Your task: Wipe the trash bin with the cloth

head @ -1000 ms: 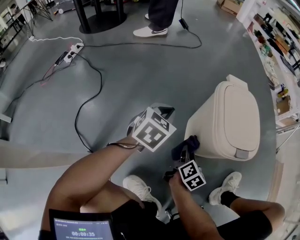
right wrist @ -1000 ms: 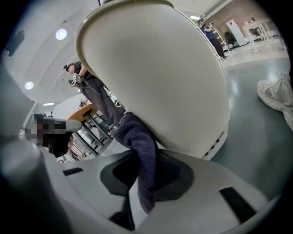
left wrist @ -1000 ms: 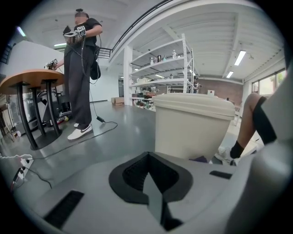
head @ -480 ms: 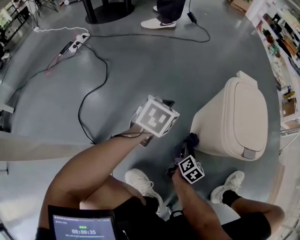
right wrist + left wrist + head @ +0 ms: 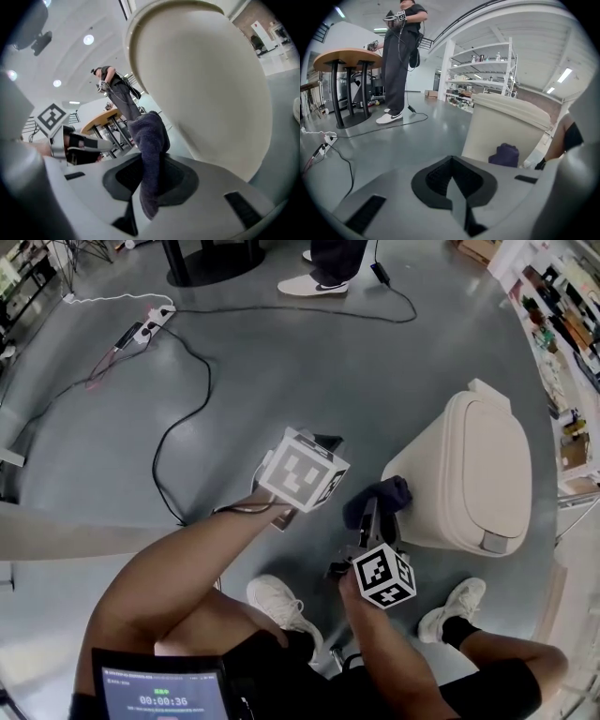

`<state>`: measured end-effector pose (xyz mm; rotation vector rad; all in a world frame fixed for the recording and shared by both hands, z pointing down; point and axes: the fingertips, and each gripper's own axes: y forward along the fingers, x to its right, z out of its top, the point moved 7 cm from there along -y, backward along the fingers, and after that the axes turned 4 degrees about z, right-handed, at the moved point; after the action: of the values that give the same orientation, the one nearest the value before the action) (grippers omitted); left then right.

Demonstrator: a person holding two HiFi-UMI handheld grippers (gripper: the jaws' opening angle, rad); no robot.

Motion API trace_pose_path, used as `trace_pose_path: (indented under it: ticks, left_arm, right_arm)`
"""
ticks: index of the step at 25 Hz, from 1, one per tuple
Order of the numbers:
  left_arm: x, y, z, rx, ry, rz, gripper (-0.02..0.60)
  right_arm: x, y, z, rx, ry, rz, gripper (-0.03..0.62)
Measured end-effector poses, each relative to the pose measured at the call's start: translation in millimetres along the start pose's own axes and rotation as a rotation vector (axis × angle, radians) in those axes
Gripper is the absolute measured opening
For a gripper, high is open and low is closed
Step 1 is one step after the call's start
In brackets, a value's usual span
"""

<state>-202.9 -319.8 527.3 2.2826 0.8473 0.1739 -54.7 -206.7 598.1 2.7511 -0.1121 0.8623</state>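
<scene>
The right hand-held gripper (image 5: 149,180) was clamped on a dark cloth (image 5: 151,136), whose bunched upper end lay at the side wall of the beige bin (image 5: 469,474), apparently touching it. The bin stood upright on the grey floor (image 5: 281,362) with its lid down. The left hand-held gripper (image 5: 453,190) had its jaws together with nothing between them, and was held just left of the right one, apart from the bin.
</scene>
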Motion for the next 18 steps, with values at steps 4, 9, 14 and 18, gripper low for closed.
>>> trace_pose_path:
  ticks: [4,9,14,18]
  left_arm:
    - [-1,-1,9,0.049,0.024,-0.003,-0.002]
    - [6,0,9,0.052,0.041,-0.015,-0.002]
    - [9,0,11,0.058,0.066,-0.008,-0.003]
    - [12,0,12,0.055,0.084,-0.017,-0.002]
  right_arm:
    - [-23,13,35,0.112,0.014,0.041,0.075]
    - [-35,15,56,0.185,0.060,0.028,0.074]
    - [-30,21,59,0.207,0.102,-0.015,0.075]
    - [-16,22,59,0.203,0.076,-0.063,0.074]
